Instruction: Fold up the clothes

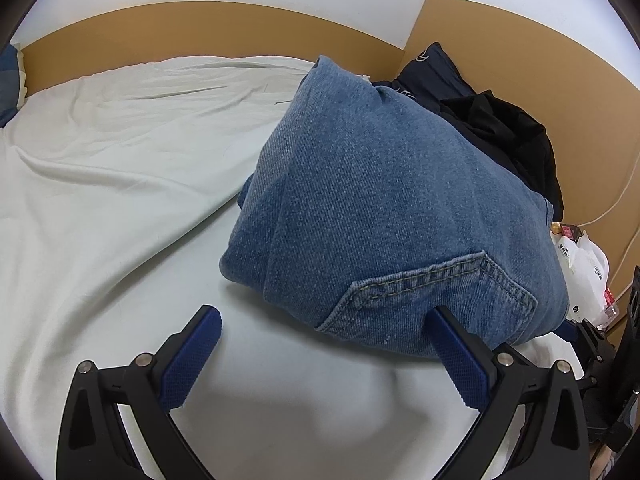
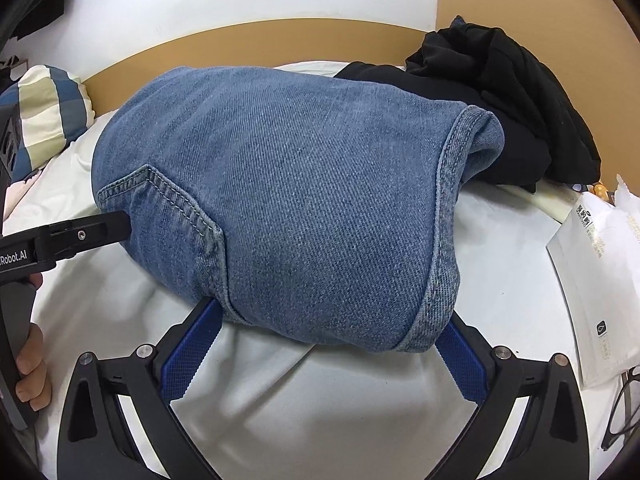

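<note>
1. The bed [image 1: 100,184] is carrying the folded jeans [image 2: 304,208], lying at centre.
2. The black clothes [image 2: 516,104] are crowding the bundle at 2 o'clock, likely awaiting folding.
3. The right tongs [image 2: 332,334] are spread wide, straddling the near edge.
4. The left tongs [image 1: 324,324] are gaping, one finger touching the pocket [image 1: 432,292], apparently steadying it.

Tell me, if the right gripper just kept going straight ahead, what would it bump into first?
The folded jeans. The right gripper is open, its fingers at either side of the bundle's near edge, so it seems to meet denim almost at once.
</note>
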`<state>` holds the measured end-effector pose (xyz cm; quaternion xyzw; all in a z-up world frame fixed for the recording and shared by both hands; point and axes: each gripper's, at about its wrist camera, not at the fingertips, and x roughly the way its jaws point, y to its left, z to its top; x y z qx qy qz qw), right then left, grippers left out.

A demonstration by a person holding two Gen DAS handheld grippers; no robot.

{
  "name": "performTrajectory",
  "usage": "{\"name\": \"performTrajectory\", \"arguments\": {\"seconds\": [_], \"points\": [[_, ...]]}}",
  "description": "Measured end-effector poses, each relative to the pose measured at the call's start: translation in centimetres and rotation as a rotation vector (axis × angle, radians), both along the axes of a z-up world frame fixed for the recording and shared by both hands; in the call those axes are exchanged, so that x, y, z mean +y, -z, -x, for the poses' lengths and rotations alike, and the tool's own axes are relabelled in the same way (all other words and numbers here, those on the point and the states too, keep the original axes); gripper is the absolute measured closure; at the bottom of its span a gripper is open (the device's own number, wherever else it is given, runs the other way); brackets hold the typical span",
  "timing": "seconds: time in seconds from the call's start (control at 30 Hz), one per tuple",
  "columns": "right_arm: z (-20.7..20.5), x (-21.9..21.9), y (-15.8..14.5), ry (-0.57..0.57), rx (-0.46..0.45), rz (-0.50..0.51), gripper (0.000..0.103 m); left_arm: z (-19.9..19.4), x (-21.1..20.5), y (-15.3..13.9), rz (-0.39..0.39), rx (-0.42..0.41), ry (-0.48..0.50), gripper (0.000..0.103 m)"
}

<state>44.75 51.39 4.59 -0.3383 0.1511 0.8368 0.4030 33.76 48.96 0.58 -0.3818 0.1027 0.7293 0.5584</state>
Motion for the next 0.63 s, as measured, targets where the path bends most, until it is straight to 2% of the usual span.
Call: {"name": "performTrajectory", "arguments": {"seconds": [0.23, 0.63], "points": [[-0.3, -0.5, 0.0, 0.001, -0.007, -0.001, 0.000, -0.5, 0.8, -0.8, -0.020, 0.085, -0.030, 0.000], [-0.9, -1.6, 0.2, 0.002, -0.027, 0.006, 0.000, -0.1, 1.1, -1.1, -0.014, 0.160, -0.039, 0.000]]}}
